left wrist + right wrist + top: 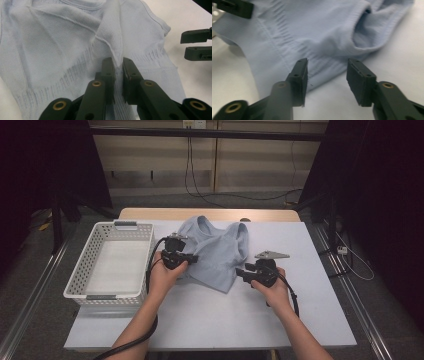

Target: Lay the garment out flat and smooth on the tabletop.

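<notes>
A light blue ribbed knit top (216, 251) lies crumpled on the white table (225, 320), at its middle. My left gripper (192, 258) is at the top's left side. In the left gripper view its jaws (118, 63) are shut on a raised fold of the fabric (62, 45). My right gripper (241, 271) sits at the top's right edge. In the right gripper view it (327, 67) stands open just off the hem of the top (312, 32), with bare table and a strip of hem between the pads and nothing pressed.
A white perforated basket (82, 265) stands at the table's left, close to my left hand. The right gripper's jaws (197, 45) show at the right of the left gripper view. The left gripper's jaw (237, 7) shows at the top left of the right gripper view.
</notes>
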`<state>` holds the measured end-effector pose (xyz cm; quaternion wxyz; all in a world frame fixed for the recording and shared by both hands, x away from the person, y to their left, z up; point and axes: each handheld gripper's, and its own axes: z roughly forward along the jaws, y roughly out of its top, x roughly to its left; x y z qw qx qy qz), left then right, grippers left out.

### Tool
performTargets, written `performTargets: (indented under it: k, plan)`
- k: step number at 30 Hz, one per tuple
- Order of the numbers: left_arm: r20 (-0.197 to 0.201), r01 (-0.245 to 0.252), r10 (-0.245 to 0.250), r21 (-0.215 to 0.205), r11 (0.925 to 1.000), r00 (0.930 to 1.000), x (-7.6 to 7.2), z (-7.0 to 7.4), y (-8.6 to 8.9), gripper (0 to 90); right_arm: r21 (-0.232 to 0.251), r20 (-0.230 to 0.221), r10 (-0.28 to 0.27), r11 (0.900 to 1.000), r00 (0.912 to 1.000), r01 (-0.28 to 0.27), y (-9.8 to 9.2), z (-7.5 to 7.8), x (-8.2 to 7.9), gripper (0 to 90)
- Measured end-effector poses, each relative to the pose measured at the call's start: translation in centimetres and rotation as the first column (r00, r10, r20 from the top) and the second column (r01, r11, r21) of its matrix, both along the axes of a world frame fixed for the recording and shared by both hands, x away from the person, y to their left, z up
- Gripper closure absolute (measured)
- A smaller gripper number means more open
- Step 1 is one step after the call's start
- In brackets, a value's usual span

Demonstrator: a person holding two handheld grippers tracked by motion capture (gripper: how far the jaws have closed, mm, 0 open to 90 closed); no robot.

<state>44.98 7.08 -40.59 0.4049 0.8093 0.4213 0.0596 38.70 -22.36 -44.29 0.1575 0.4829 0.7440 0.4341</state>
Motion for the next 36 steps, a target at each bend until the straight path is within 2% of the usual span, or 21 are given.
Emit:
performTargets:
  k: [3,4,5,6,8,11,13,15,16,17,19,21,25,28,31,32,33,34,35,36]
  plan:
    - [0.001,0.004,-0.004,-0.002,1.0000,1.0000,0.0,-0.1,0.0,81.2,-0.005,-0.006,0.015,1.000,0.9999,-0.015,0.7,-0.2,0.1,57.6]
    - [0.002,0.008,-0.008,0.003,1.0000,1.0000,-0.1,-0.1,0.1,81.0,-0.019,-0.025,0.036,0.999,0.9990,-0.036,1.3,-0.6,0.1,59.6]
    - [0.002,0.007,-0.007,0.003,1.0000,1.0000,-0.1,-0.1,0.0,81.0,-0.019,-0.025,0.036,0.999,0.9990,-0.036,1.3,-0.6,0.1,59.6]
    - [0.003,0.013,-0.013,0.009,0.9999,0.9999,-0.2,-0.2,0.0,80.8,-0.043,-0.042,0.067,0.997,0.9969,-0.068,1.8,-0.9,0.1,60.4]
    - [0.005,0.011,-0.011,0.008,0.9999,0.9999,-0.2,-0.2,-0.1,80.7,-0.050,-0.048,0.075,0.996,0.9961,-0.077,2.1,-1.1,0.0,59.7]
    - [0.003,0.018,-0.018,0.015,0.9997,0.9998,-0.2,-0.4,-0.3,80.6,-0.095,-0.053,0.089,0.991,0.9946,-0.094,2.8,-1.4,0.0,60.2]
    - [0.002,0.018,-0.018,0.016,0.9997,0.9998,-0.1,-0.6,-0.4,80.4,-0.119,-0.061,0.101,0.987,0.9930,-0.108,3.1,-1.8,-0.1,65.8]
    - [0.001,0.022,-0.022,0.016,0.9996,0.9998,-0.1,-0.6,-0.4,80.0,-0.128,-0.061,0.110,0.985,0.9920,-0.117,3.1,-1.6,-0.2,82.6]
    - [0.001,0.022,-0.022,0.016,0.9996,0.9998,-0.1,-0.6,-0.4,79.8,-0.128,-0.061,0.110,0.985,0.9920,-0.117,3.1,-1.6,-0.2,82.6]
    - [0.000,0.021,-0.021,0.012,0.9997,0.9998,-0.1,-0.6,-0.4,79.8,-0.124,-0.066,0.106,0.986,0.9922,-0.114,3.0,-1.6,-0.2,84.2]
    - [0.009,0.026,-0.026,0.016,0.9995,0.9996,-0.1,-0.6,-0.5,79.0,-0.078,-0.085,0.097,0.991,0.9916,-0.104,2.4,-1.5,0.0,86.6]
    - [0.010,0.030,-0.031,0.018,0.9994,0.9995,0.0,-0.6,-0.5,78.0,-0.071,-0.084,0.095,0.992,0.9919,-0.101,2.1,-1.4,0.0,86.8]
    - [0.010,0.033,-0.034,0.011,0.9994,0.9994,0.0,-0.5,-0.6,75.9,-0.062,-0.058,0.092,0.993,0.9940,-0.096,1.2,-0.4,-0.3,87.1]
    - [0.015,0.041,-0.041,0.009,0.9991,0.9991,0.0,-0.5,-0.8,71.4,-0.038,-0.040,0.078,0.996,0.9962,-0.079,-0.1,0.1,-0.6,87.1]
    - [0.020,0.044,-0.044,0.017,0.9989,0.9988,-0.1,-0.5,-1.0,62.0,-0.013,-0.031,0.056,0.998,0.9980,-0.056,-1.2,0.4,-0.8,87.1]
    - [0.018,0.044,-0.044,0.016,0.9989,0.9989,-0.1,-0.5,-1.0,62.0,-0.013,-0.031,0.056,0.998,0.9980,-0.056,-1.2,0.4,-0.8,87.1]
    - [0.025,0.044,-0.044,0.018,0.9989,0.9987,-0.1,-0.5,-1.1,57.6,-0.010,-0.027,0.050,0.999,0.9984,-0.050,-1.6,0.5,-0.9,87.1]
    - [0.030,0.041,-0.042,0.024,0.9989,0.9987,-0.1,-0.5,-1.1,47.5,0.002,-0.022,0.039,0.999,0.9990,-0.039,-2.3,0.7,-1.1,87.1]
    - [0.030,0.040,-0.041,0.026,0.9988,0.9987,-0.1,-0.5,-1.2,47.5,0.002,-0.022,0.039,0.999,0.9990,-0.039,-2.3,0.7,-1.1,87.1]
    - [0.032,0.036,-0.037,0.027,0.9990,0.9988,-0.1,-0.5,-1.2,42.8,0.005,-0.019,0.033,0.999,0.9993,-0.033,-2.6,0.8,-1.1,87.1]
